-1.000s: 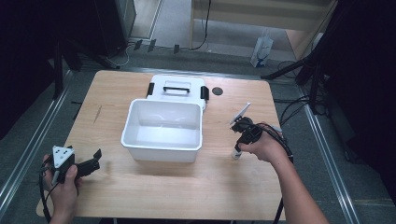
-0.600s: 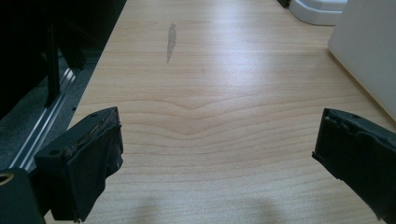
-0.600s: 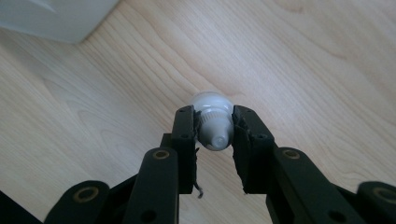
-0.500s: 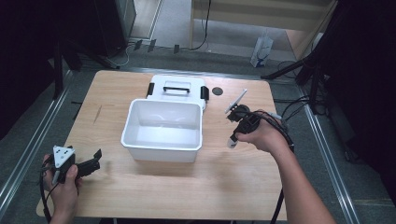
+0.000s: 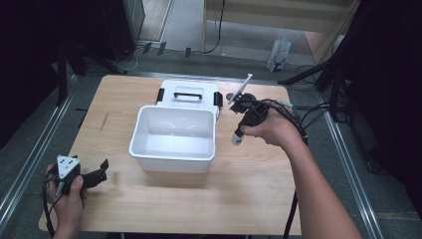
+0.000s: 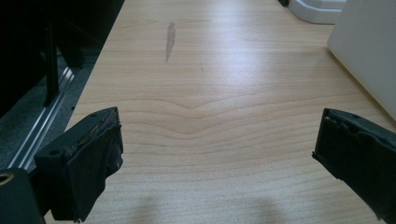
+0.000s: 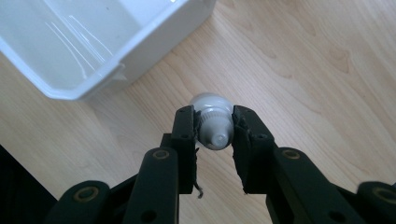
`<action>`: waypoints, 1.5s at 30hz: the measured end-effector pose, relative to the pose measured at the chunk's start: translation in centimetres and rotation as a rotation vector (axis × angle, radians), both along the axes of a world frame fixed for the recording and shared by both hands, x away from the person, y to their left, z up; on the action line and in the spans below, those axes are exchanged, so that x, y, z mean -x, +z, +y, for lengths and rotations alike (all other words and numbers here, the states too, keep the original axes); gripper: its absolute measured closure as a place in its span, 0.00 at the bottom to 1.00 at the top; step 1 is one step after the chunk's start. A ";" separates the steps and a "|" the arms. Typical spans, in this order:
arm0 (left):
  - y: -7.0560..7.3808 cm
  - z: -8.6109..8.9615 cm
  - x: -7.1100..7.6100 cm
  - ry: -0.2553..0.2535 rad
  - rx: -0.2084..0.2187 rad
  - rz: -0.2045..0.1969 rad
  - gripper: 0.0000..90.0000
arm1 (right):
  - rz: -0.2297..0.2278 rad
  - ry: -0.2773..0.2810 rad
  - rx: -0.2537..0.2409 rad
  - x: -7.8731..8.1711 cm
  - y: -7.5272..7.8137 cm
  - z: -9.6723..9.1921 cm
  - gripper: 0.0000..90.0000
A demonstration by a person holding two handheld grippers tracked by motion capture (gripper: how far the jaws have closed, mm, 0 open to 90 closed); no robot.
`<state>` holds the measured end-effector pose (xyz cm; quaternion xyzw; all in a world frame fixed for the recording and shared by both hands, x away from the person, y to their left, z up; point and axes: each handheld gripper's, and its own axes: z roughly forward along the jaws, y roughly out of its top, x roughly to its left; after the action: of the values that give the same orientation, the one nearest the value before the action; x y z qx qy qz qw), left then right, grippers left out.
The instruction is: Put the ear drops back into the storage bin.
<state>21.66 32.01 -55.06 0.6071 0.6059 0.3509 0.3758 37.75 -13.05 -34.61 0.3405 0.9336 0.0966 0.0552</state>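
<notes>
A white plastic bin stands open in the middle of the wooden table, its rim and inner wall showing in the right gripper view. My right gripper hangs just right of the bin, above the table, shut on a small white bottle with its nozzle toward the camera. Near the table's front left corner my left gripper rests low, its jaws wide apart with nothing between them.
The bin's white lid with a black handle and clips lies behind the bin. A small dark disc sits beside it. A grey smear marks the wood ahead of the left gripper. Metal rails run along both table sides.
My right gripper with the bottle has lifted and moved back and leftward toward the bin's right side. The left gripper has stayed where it was.
</notes>
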 end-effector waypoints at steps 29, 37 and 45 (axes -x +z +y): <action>0.0 0.0 0.0 -0.006 0.003 0.003 0.02 | -0.047 0.163 -0.021 0.1 3.6 7.3 0.80; 0.0 0.0 0.0 -0.007 0.009 0.003 0.02 | -0.037 0.195 -0.012 -0.2 2.0 8.6 0.80; 0.0 0.0 -0.1 -0.004 0.006 0.004 0.02 | -0.030 0.241 0.004 -0.6 -0.6 9.1 0.80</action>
<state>21.72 31.99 -55.06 0.6078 0.6064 0.3473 0.3771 38.39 -3.97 -35.18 0.2242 0.9671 0.1058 0.0577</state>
